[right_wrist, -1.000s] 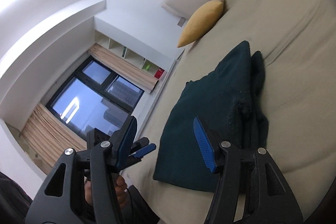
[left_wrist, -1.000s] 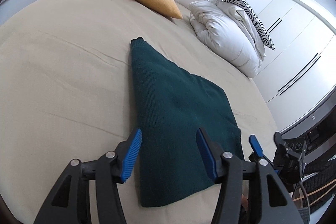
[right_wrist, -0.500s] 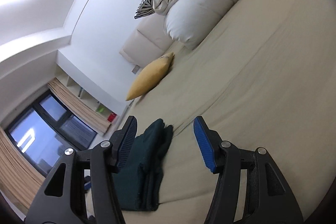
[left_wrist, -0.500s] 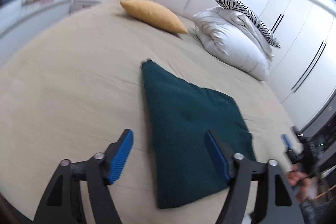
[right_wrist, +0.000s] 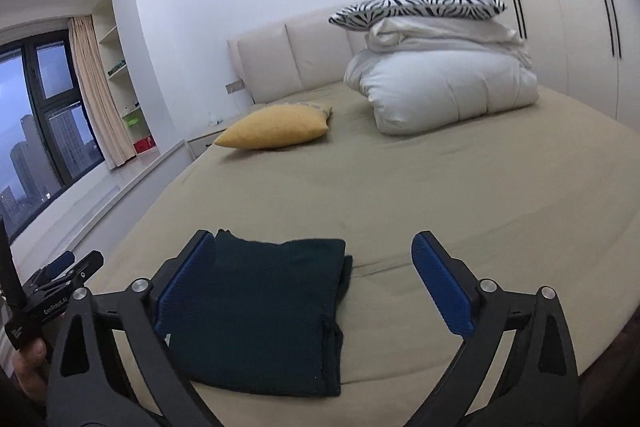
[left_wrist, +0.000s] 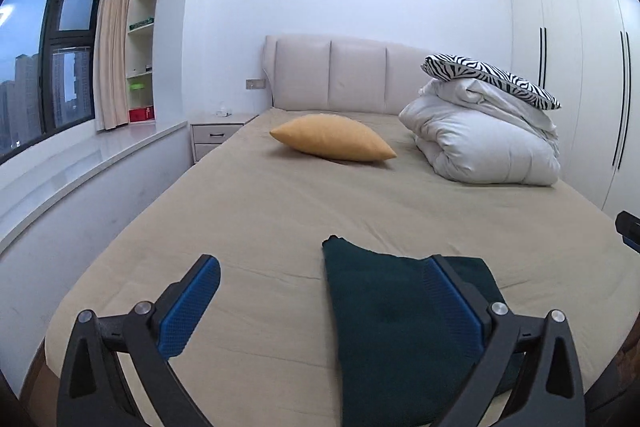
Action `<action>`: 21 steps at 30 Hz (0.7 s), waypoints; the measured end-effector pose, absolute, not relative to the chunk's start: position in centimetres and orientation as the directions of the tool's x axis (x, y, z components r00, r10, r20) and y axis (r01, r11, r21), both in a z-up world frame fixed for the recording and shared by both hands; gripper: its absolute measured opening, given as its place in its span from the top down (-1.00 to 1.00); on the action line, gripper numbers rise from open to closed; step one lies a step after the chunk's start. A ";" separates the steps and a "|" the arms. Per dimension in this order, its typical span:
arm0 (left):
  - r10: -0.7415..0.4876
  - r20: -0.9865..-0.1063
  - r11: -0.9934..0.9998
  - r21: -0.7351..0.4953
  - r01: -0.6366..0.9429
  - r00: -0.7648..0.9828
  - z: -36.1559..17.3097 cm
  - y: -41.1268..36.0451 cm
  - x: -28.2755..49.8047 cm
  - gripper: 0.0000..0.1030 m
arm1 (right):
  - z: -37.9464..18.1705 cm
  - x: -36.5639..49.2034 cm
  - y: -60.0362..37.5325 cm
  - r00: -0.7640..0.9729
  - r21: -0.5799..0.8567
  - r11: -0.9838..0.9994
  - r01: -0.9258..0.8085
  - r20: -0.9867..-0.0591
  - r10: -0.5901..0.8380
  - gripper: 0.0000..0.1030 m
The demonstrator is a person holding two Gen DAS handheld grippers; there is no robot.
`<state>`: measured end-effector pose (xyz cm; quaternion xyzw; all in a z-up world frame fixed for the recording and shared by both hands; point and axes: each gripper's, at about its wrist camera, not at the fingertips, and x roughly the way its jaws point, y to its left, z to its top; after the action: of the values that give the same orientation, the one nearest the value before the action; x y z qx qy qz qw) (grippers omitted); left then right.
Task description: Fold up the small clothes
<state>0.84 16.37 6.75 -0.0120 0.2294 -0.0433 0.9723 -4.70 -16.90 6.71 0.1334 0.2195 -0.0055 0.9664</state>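
A dark green knitted garment [left_wrist: 396, 327] lies folded flat near the foot of the beige bed [left_wrist: 280, 211]. It also shows in the right wrist view [right_wrist: 272, 307], with layered edges on its right side. My left gripper [left_wrist: 320, 303] is open and empty, held back above the bed's foot, its right finger over the garment's near part. My right gripper [right_wrist: 316, 283] is open and empty, its left finger over the garment's left edge. The left gripper also shows at the left edge of the right wrist view [right_wrist: 60, 275].
A yellow cushion [left_wrist: 332, 138] lies mid-bed. A folded white duvet [left_wrist: 480, 143] with a zebra pillow [left_wrist: 488, 77] sits at the head, right. A nightstand [left_wrist: 218, 135] and window ledge [left_wrist: 80, 163] run along the left; wardrobes [left_wrist: 580, 87] stand on the right.
Both grippers have drawn back from the garment and levelled toward the headboard. The garment lies as it did. Both grippers stay open.
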 end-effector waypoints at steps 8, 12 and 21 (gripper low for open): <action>-0.033 -0.401 0.999 -0.007 0.033 0.915 7.1 16.3 -0.5 -1.00 | 7.7 -4.8 -12.7 0.875 0.115 0.992 0.047 -0.484 0.014 -1.00; 0.003 -0.460 0.999 0.031 0.013 0.888 6.4 15.6 0.1 -1.00 | 4.6 -3.0 -12.5 0.808 0.140 0.988 0.070 -0.588 0.026 -1.00; 0.059 -0.617 0.998 0.037 -0.046 0.785 3.4 15.6 2.2 -1.00 | 3.3 -2.5 -11.8 0.784 0.143 0.982 0.119 -0.621 -0.004 -1.00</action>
<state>2.15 15.58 3.36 0.0099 0.3266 0.0278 0.9447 -2.49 -11.80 3.26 0.0877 0.3269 -0.0328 0.9404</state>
